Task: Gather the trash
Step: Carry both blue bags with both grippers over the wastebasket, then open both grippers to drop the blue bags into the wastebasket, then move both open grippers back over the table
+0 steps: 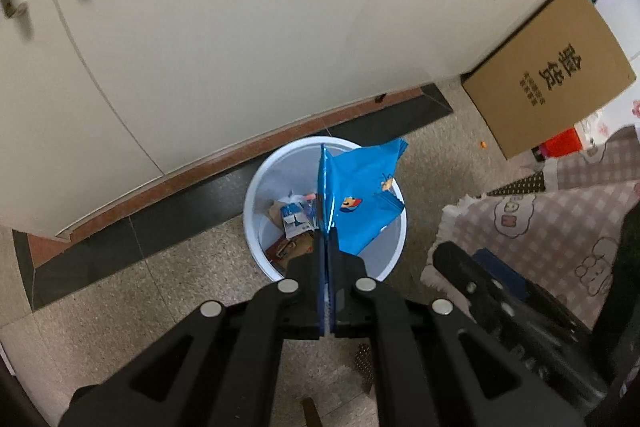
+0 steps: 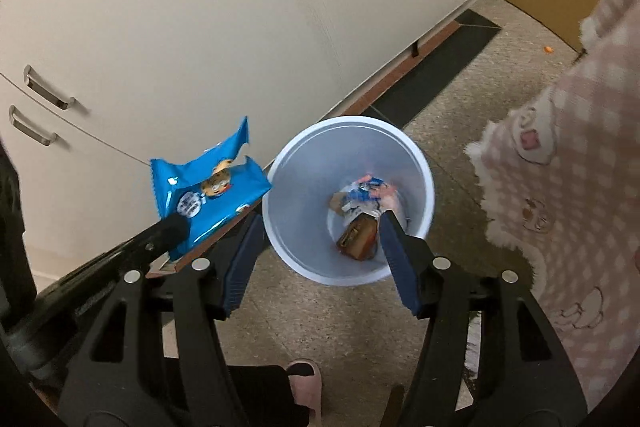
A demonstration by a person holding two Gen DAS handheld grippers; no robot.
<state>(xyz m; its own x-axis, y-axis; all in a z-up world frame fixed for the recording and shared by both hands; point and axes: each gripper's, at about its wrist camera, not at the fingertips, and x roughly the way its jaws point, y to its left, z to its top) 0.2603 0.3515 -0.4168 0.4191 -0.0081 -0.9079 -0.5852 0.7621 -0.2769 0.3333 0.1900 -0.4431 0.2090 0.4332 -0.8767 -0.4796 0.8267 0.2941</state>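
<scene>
- Left wrist view: the floor [image 1: 120, 307] is speckled beige stone with a dark tile band and a reddish strip along the foot of the cream cabinets [image 1: 220, 27], whose metal handles show at the upper left and upper right.
- A white bin [image 1: 256, 187] stands on the floor just beside the dark band, with crumpled wrappers and a brown packet [image 1: 292, 227] lying at its bottom.
- The left gripper [image 1: 325, 267] has its fingers pressed together on the edge of a blue snack wrapper [image 1: 364, 203], which hangs over the bin's mouth.
- A brown cardboard box [image 1: 552, 75] with black characters leans at the cabinet's far right end; a pink checked cloth [image 1: 560, 219] with a fringed edge covers the lower right, and part of the other black tool [image 1: 480, 283] crosses in front of it.
- Right wrist view: the same floor, cabinets and bin, seen from above; the bin's rim [image 2: 430, 179] lies between the two blue-padded fingers.
- The right gripper [image 2: 320, 259] is spread wide and holds nothing.
- The wrapper, held by the left tool's black tip [image 2: 172, 227], sits just left of the bin's rim here, touching it or nearly so.
- A pink slipper [image 2: 306, 383] shows at the bottom edge, and the pink cloth fills the right side.
</scene>
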